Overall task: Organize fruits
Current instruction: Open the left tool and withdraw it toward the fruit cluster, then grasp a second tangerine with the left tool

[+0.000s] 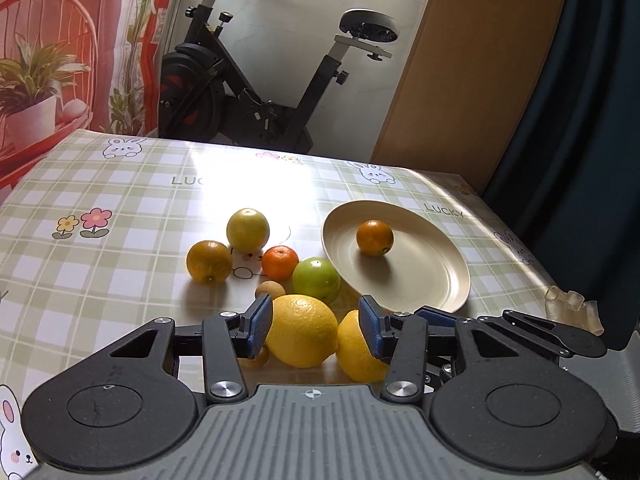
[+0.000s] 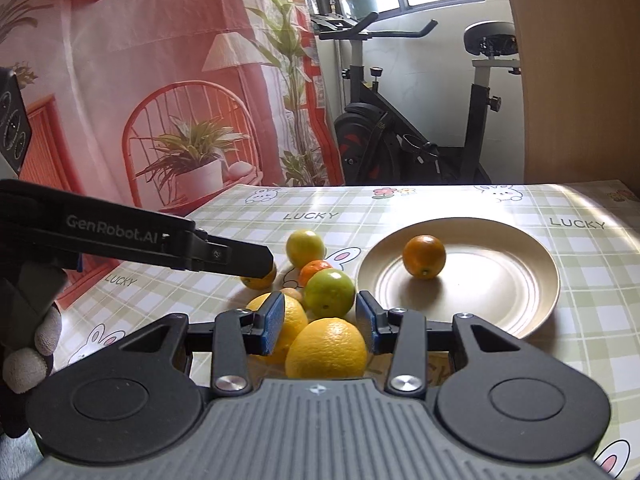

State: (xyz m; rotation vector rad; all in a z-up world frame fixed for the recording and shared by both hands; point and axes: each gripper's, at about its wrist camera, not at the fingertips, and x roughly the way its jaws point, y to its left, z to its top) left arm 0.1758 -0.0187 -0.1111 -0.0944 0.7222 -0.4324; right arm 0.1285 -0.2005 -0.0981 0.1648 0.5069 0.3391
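A cream plate (image 1: 424,280) (image 2: 500,292) holds one orange (image 1: 375,237) (image 2: 424,257). Left of the plate lie a green fruit (image 1: 316,280) (image 2: 330,293), a mandarin (image 1: 280,262), a yellow-green fruit (image 1: 247,230), a dark orange (image 1: 209,261) and a small brown fruit (image 1: 270,289). Two big yellow citrus lie nearest. My left gripper (image 1: 316,326) is open, with one yellow citrus (image 1: 302,330) under and between its fingers, clear of the right pad. My right gripper (image 2: 320,322) is open over the other yellow citrus (image 2: 326,348); its pads do not visibly press on it.
The checked tablecloth (image 1: 120,200) runs bare to the left and back. Small clear plastic pieces (image 1: 572,304) sit at the right table edge. An exercise bike (image 1: 240,80) and a wooden panel (image 1: 460,80) stand beyond the table. A gloved hand (image 2: 32,344) holds the left gripper's body (image 2: 120,236).
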